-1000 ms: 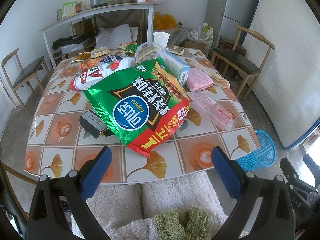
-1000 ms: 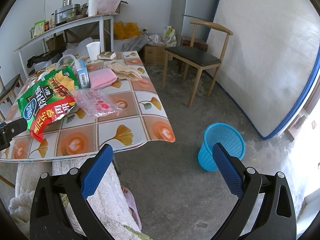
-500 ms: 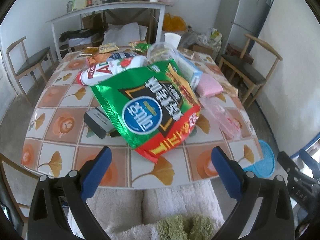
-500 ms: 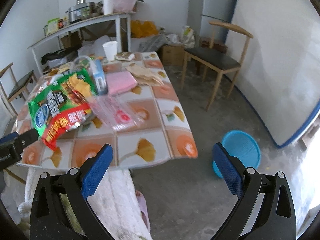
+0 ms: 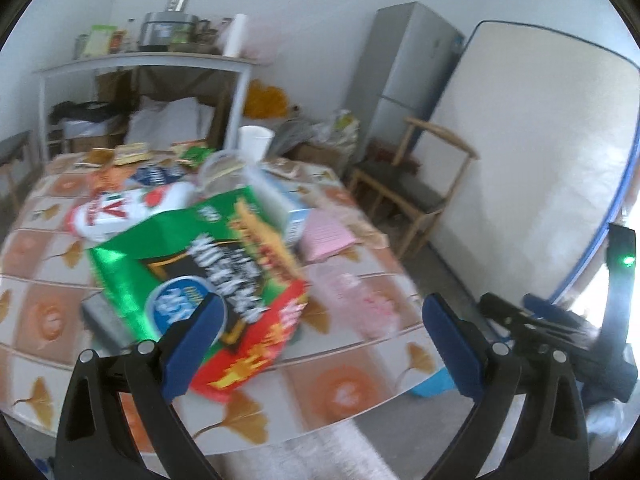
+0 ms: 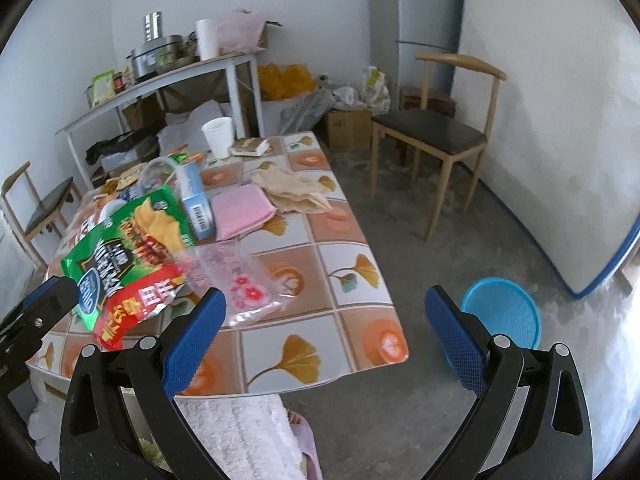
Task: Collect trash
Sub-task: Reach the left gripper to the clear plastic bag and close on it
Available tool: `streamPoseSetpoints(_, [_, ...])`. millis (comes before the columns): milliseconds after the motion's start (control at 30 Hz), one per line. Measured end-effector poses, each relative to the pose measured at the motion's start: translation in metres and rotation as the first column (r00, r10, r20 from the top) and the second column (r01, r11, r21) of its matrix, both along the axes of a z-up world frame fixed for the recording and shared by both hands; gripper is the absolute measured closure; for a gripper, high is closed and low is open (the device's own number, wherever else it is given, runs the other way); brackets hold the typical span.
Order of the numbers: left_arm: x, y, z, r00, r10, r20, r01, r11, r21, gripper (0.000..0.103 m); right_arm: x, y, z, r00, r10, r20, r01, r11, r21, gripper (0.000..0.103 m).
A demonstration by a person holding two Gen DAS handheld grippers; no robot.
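A big green and red chip bag (image 5: 208, 272) (image 6: 132, 252) lies on the tiled table (image 6: 352, 280), on top of other trash. A clear plastic bag with pink flowers (image 6: 236, 280) (image 5: 356, 292) lies to its right. A blue basket (image 6: 502, 312) stands on the floor right of the table. My left gripper (image 5: 320, 332) is open and empty above the table's near edge, close to the chip bag. My right gripper (image 6: 326, 332) is open and empty over the table's near right corner.
Further back on the table lie a white and red packet (image 5: 120, 212), a blue carton (image 6: 196, 200), a pink cloth (image 6: 242, 216), crumpled brown paper (image 6: 294, 192) and a paper cup (image 6: 218, 136). A wooden chair (image 6: 436, 132) stands to the right. A white shelf table (image 6: 160, 80) is behind.
Both grippers have moved forward and up toward the table; the left view has swung to the right and is blurred. Both stay open. Nothing on the table has moved.
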State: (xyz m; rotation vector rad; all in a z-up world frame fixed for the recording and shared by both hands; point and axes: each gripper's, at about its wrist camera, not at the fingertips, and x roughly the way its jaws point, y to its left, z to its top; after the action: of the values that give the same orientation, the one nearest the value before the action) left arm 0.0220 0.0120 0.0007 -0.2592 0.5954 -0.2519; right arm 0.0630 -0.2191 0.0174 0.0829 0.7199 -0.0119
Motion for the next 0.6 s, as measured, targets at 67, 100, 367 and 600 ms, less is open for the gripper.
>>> streamPoseSetpoints(67, [0.003, -0.006, -0.002, 0.999, -0.042, 0.007, 0.042, 0.998, -0.039, 0.006, 0.000, -0.007, -0.003, 1.000, -0.023, -0.004, 0.023, 1.000, 0.009, 0.008])
streamPoseSetpoints(100, [0.004, -0.008, -0.005, 0.998, -0.063, 0.003, 0.063, 0.996, -0.063, 0.006, 0.000, -0.011, -0.004, 0.999, -0.032, -0.009, 0.032, 0.999, 0.015, 0.008])
streamPoseSetpoints(367, [0.029, -0.024, -0.037, 0.977, -0.183, -0.105, 0.150, 0.951, -0.269, 0.007, -0.001, -0.029, -0.016, 0.997, -0.075, -0.035, 0.076, 0.996, 0.042, 0.008])
streamPoseSetpoints(600, [0.071, -0.036, -0.072, 0.944, -0.197, -0.264, 0.081, 0.915, -0.395, 0.017, 0.007, -0.040, -0.026, 0.994, -0.085, -0.067, 0.089, 0.994, 0.062, 0.008])
